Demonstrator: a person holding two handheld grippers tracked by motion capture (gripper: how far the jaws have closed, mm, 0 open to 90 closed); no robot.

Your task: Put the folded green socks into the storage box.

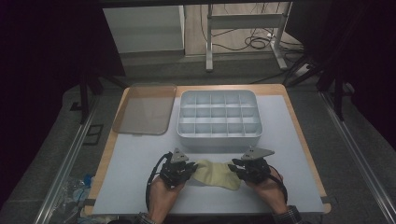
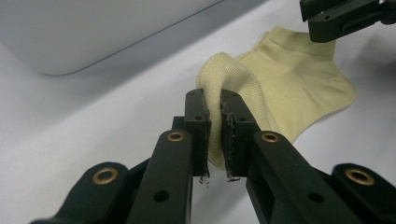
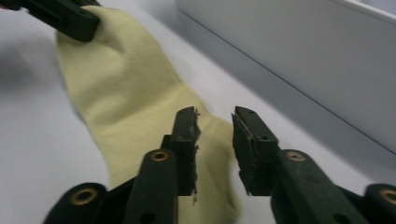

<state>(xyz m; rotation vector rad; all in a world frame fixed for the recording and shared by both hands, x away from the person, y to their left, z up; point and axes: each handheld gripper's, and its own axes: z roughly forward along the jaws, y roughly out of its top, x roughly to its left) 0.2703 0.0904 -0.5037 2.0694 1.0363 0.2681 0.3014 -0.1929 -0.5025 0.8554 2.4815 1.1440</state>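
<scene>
High view: 1 pale yellow sock (image 1: 215, 172) near the divided tray (image 1: 218, 114). Left gripper (image 2: 213, 122) pinches its left end; right gripper (image 3: 215, 135) gapes over its right end. Risk: thin pinch may slip.

Pale yellow sock (image 1: 212, 172), lying flat on table, one end bunched upward, just before divided bin (image 1: 218, 116)
</scene>
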